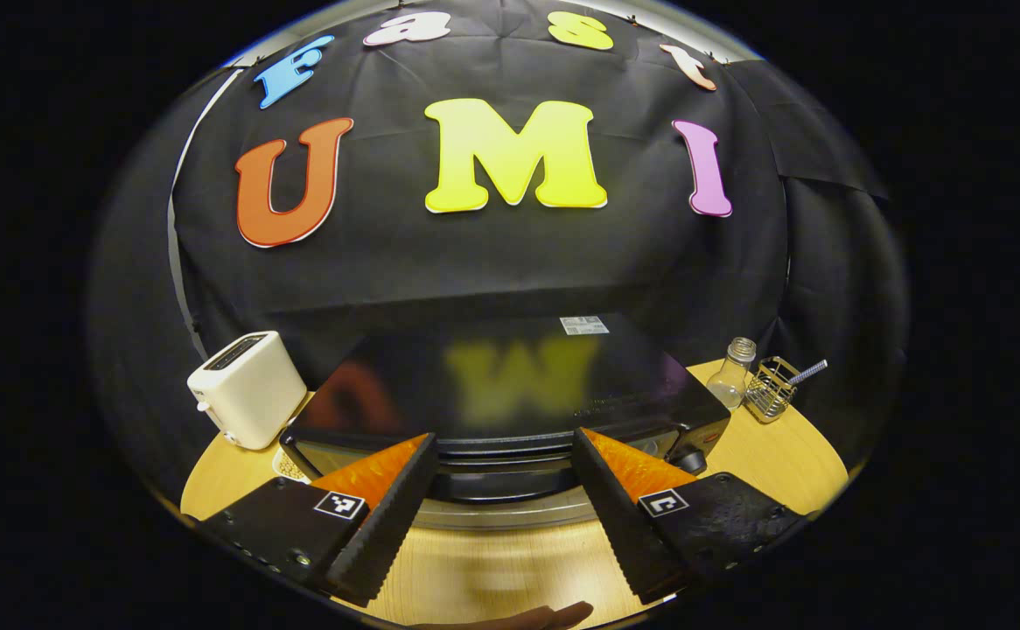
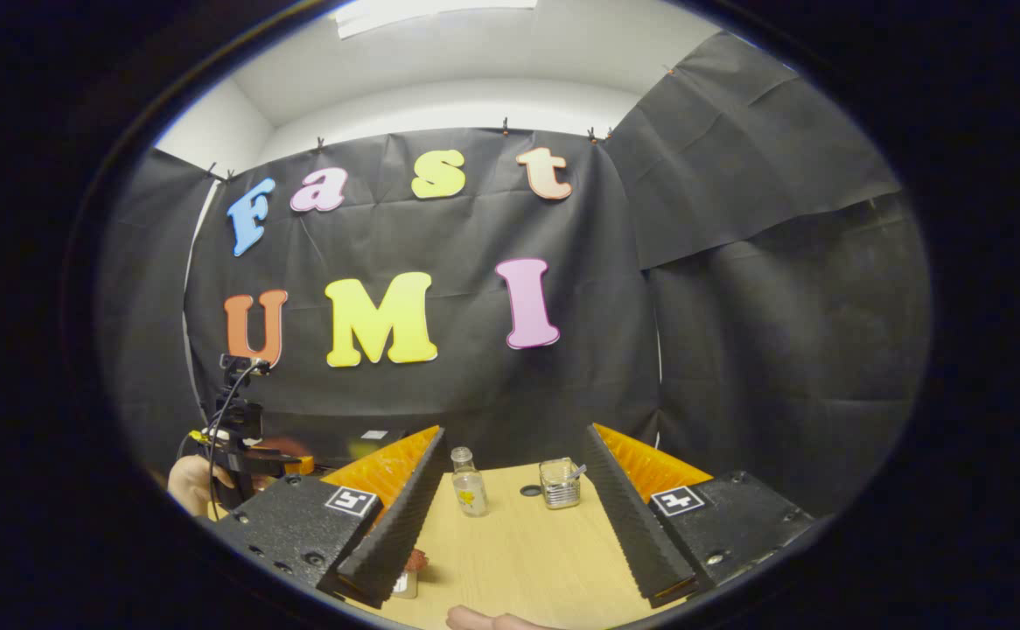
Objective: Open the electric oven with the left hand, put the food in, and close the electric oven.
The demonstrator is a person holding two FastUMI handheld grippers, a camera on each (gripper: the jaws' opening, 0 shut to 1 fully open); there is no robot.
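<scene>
Glossy black and rigid, the electric oven (image 1: 510, 394) sits straight ahead of the left gripper (image 1: 503, 507), whose fingers are spread wide with nothing held. It looks heavy enough to stay put; its door handle (image 1: 506, 451), a stiff bar between the fingertips, seems the place to grip. The right gripper (image 2: 510, 516) hangs released near a small glass bottle (image 2: 468, 483).

Dim booth, overhead light, fisheye warping
</scene>
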